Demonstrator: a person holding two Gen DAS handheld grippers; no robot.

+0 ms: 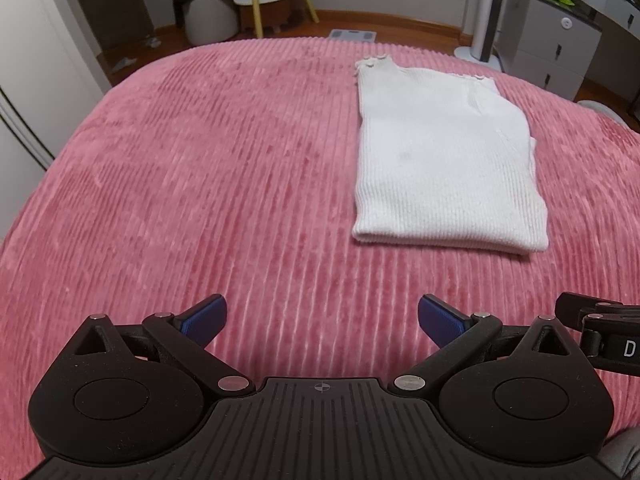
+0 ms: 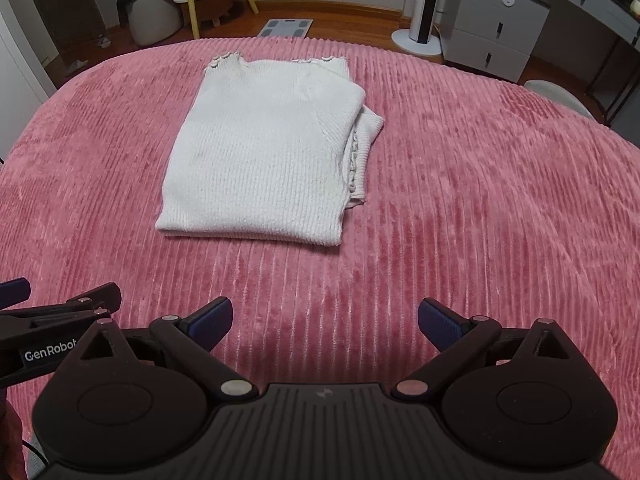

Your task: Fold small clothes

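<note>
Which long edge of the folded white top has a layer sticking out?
The right edge of the white knit top: a scalloped layer pokes out there; the left edge is flush.

Left wrist view taken from behind left gripper (image 1: 322, 318), low over pink ribbed bedspread (image 1: 180, 184), faced toward far wall; folded white knit top (image 1: 444, 168) seen right of centre, some way ahead. Right wrist view set alongside, same heading; top (image 2: 260, 160) seen left of centre. Bedspread, top, tower fan (image 2: 424, 0) shared by both
</note>
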